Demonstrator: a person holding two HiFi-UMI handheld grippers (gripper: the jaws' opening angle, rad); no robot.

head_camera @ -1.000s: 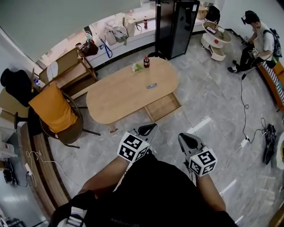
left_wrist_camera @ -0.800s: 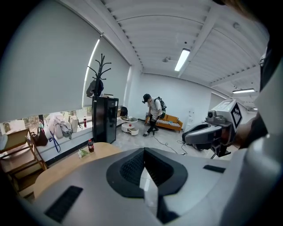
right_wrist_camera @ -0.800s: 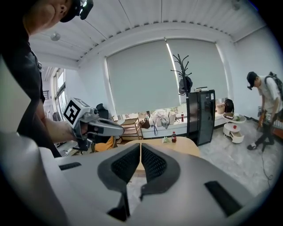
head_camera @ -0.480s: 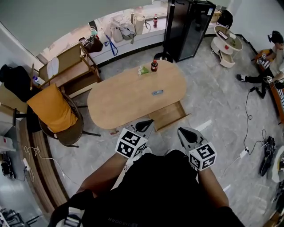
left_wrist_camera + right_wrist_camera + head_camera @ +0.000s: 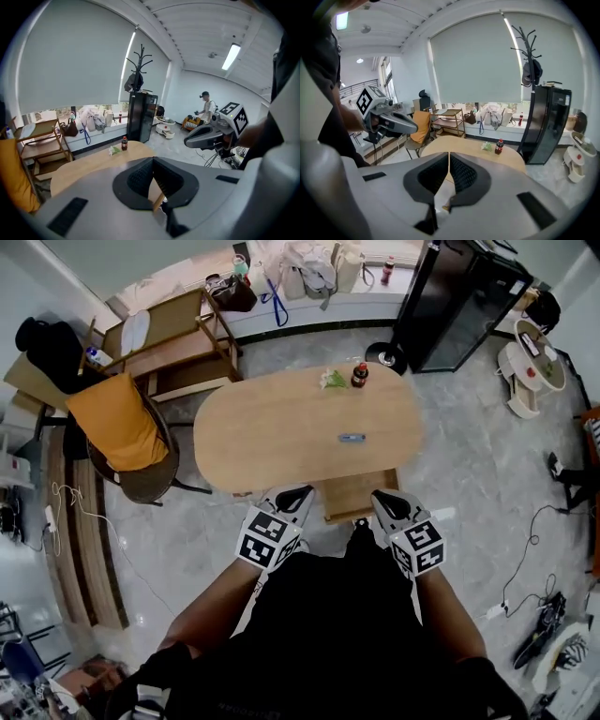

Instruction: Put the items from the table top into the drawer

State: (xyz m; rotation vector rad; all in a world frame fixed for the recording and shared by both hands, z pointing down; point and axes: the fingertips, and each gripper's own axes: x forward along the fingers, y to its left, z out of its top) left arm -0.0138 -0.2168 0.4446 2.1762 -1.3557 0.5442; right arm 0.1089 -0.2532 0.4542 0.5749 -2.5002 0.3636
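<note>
An oval wooden table stands ahead of me, its drawer pulled open on the near side. On the far edge stand a dark cola bottle with a red cap and a green and white packet. A small blue item lies near the middle right. My left gripper and right gripper hang at the table's near edge, both shut and empty. The bottle and packet show in the left gripper view, the bottle and packet also in the right gripper view.
A chair with an orange cloth stands left of the table, a wooden shelf unit behind it. A black cabinet stands at the back right, bags on the window sill. Cables lie on the floor at the right.
I have come closer to the table: both grippers moved forward from the open floor to the table's near edge by the drawer. The jaws stayed shut.
</note>
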